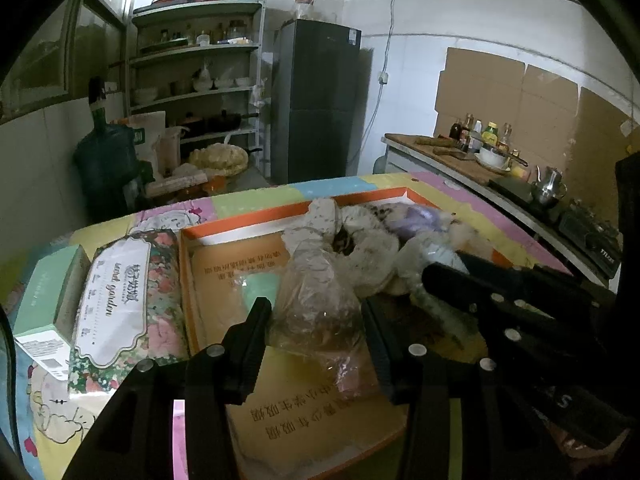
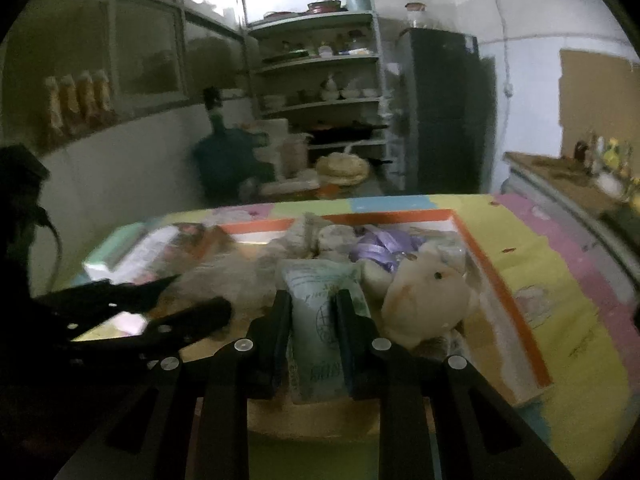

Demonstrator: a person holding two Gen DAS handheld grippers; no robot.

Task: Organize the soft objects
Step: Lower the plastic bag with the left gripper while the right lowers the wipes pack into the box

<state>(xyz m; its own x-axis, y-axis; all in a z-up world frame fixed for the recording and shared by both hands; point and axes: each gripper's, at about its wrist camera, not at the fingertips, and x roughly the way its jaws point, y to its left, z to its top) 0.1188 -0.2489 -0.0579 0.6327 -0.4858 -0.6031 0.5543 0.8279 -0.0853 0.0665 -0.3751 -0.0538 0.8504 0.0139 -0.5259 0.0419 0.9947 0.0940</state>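
The left gripper [image 1: 316,320] stands half open around a clear plastic bag [image 1: 316,292], seemingly gripping it, over the orange-rimmed box [image 1: 240,224]. The right gripper [image 2: 312,320] is clamped on a pale green packet [image 2: 320,312]. Both look mid-placement, so the next move is to lower and release; bare box floor lies left of the left gripper, while the plush toy [image 2: 428,300] crowds the right one.

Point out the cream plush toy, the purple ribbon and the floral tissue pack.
cream plush toy [image 2: 430,300], right wrist view, on its face below the eye.
purple ribbon [image 2: 382,246], right wrist view, on the middle loops.
floral tissue pack [image 1: 120,300], left wrist view, on its white label.
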